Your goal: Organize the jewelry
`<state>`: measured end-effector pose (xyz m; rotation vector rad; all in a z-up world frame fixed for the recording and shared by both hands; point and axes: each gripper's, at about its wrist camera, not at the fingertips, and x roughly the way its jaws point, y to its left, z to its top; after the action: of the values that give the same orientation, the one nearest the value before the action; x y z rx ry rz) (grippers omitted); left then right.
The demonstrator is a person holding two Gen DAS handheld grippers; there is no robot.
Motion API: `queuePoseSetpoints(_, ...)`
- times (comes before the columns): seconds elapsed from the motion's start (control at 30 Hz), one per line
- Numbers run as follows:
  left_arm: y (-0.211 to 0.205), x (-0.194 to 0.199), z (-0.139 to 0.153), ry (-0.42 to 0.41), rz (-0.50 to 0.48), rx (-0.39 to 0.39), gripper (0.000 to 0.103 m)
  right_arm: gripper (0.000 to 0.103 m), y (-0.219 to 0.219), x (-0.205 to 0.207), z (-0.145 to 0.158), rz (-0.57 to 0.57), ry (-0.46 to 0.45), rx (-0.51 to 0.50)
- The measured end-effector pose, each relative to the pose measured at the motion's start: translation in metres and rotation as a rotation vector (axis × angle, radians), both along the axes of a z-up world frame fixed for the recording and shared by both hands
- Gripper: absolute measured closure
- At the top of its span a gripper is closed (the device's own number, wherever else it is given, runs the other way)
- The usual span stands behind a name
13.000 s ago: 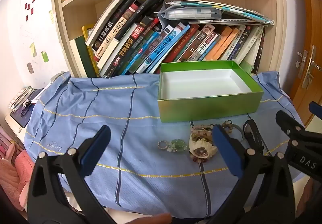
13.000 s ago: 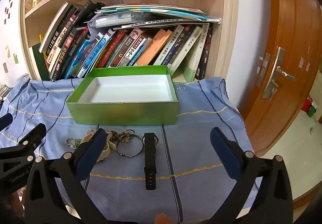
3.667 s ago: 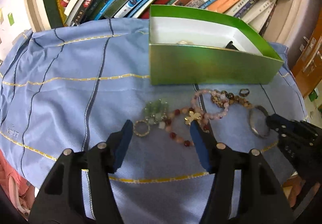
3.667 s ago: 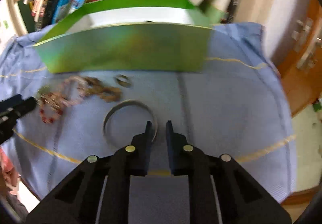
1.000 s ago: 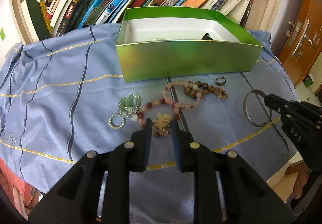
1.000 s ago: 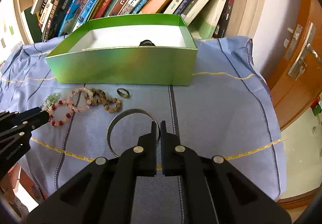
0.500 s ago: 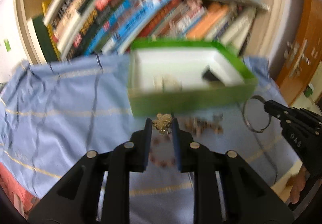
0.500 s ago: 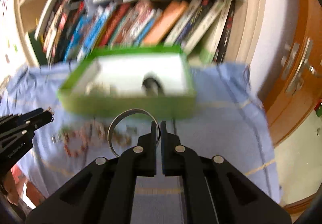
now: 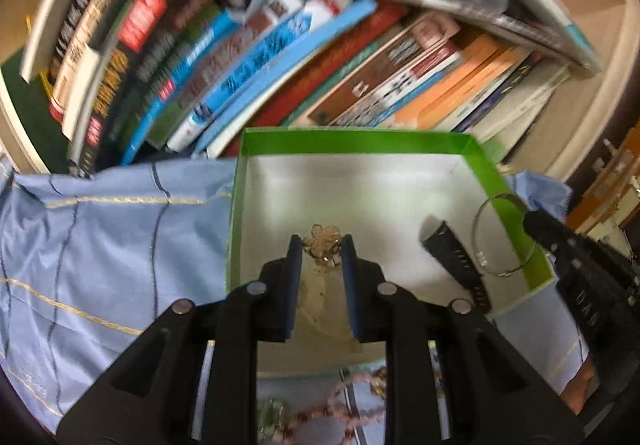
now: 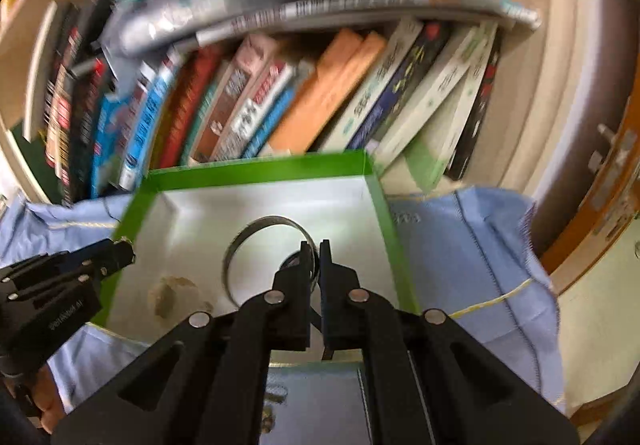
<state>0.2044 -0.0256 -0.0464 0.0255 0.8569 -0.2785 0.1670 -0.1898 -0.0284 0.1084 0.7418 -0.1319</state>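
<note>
My left gripper [image 9: 319,245] is shut on a gold flower brooch [image 9: 323,240] and holds it over the open green box [image 9: 352,136]. My right gripper [image 10: 314,250] is shut on a silver bangle [image 10: 240,241] and holds it over the same green box [image 10: 256,170]; the bangle also shows in the left wrist view [image 9: 486,265]. A black watch [image 9: 456,265] and a pale shell piece [image 10: 168,295] lie on the box's white floor. Pink and red bead bracelets [image 9: 344,401] lie on the blue cloth in front of the box.
The box stands on a blue cloth [image 9: 100,245] with gold stripes. A bookshelf full of leaning books [image 9: 280,57] rises right behind it. A wooden door [image 10: 612,181] is at the right.
Both grippers have lifted their pieces off the cloth and moved forward, from in front of the box to above its inside. The view is blurred by motion.
</note>
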Motion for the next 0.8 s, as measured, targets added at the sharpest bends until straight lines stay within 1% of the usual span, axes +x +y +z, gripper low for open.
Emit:
queuePoseSetpoints(0.03,0.0,0.005,-0.005,0.01,0.002,-0.01,0.077,0.097,0.0,0.003,-0.003,-0.003,0.005,-0.003)
queuePoseSetpoints(0.07,0.002,0.006,-0.008,0.016,0.006,-0.011,0.071,0.092,0.0,0.003,-0.005,-0.01,0.009,-0.008)
queuePoseSetpoints(0.1,0.004,0.006,-0.009,0.021,0.016,-0.007,0.06,0.08,-0.001,0.001,-0.005,-0.014,0.009,-0.009)
queuePoseSetpoints(0.13,0.007,0.003,-0.008,0.017,0.022,-0.007,0.055,0.071,-0.003,-0.003,-0.003,-0.01,0.004,-0.002)
queuePoseSetpoints(0.17,0.011,-0.002,-0.007,0.008,0.025,-0.006,0.055,0.055,-0.004,-0.01,0.001,-0.004,-0.012,0.006)
queuePoseSetpoints(0.2,0.016,-0.009,-0.003,-0.004,0.036,0.002,0.055,0.053,-0.006,-0.021,0.006,0.0,-0.036,0.006)
queuePoseSetpoints(0.27,0.032,-0.03,0.002,-0.022,0.075,0.015,0.055,0.053,-0.009,-0.045,0.012,0.007,-0.056,0.004)
queuePoseSetpoints(0.33,0.048,-0.058,0.004,-0.047,0.087,0.013,0.054,0.053,-0.015,-0.076,0.012,0.043,-0.058,0.041)
queuePoseSetpoints(0.4,0.061,-0.079,0.002,-0.07,0.111,0.037,0.053,0.053,-0.016,-0.099,0.004,0.074,-0.043,0.068)
queuePoseSetpoints(0.43,0.066,-0.092,-0.005,-0.074,0.118,0.057,0.053,0.053,-0.015,-0.107,-0.001,0.085,-0.032,0.069)
queuePoseSetpoints(0.47,0.07,-0.097,-0.009,-0.065,0.12,0.065,0.053,0.053,-0.01,-0.113,-0.01,0.103,-0.005,0.063)
queuePoseSetpoints(0.53,0.073,-0.104,-0.02,-0.036,0.117,0.076,0.053,0.053,0.003,-0.111,-0.033,0.154,0.053,0.042)
queuePoseSetpoints(0.6,0.073,-0.108,-0.03,-0.01,0.108,0.088,0.053,0.066,0.016,-0.105,-0.051,0.185,0.11,0.036)
queuePoseSetpoints(0.63,0.074,-0.109,-0.033,-0.002,0.106,0.093,0.053,0.067,0.025,-0.101,-0.059,0.218,0.139,0.046)
queuePoseSetpoints(0.67,0.076,-0.111,-0.035,0.005,0.103,0.093,0.053,0.067,0.033,-0.099,-0.064,0.247,0.149,0.05)
queuePoseSetpoints(0.77,0.079,-0.114,-0.037,0.014,0.091,0.09,0.053,0.067,0.054,-0.09,-0.072,0.281,0.17,0.011)
queuePoseSetpoints(0.8,0.079,-0.114,-0.038,0.017,0.089,0.089,0.053,0.069,0.06,-0.085,-0.076,0.29,0.184,0.001)
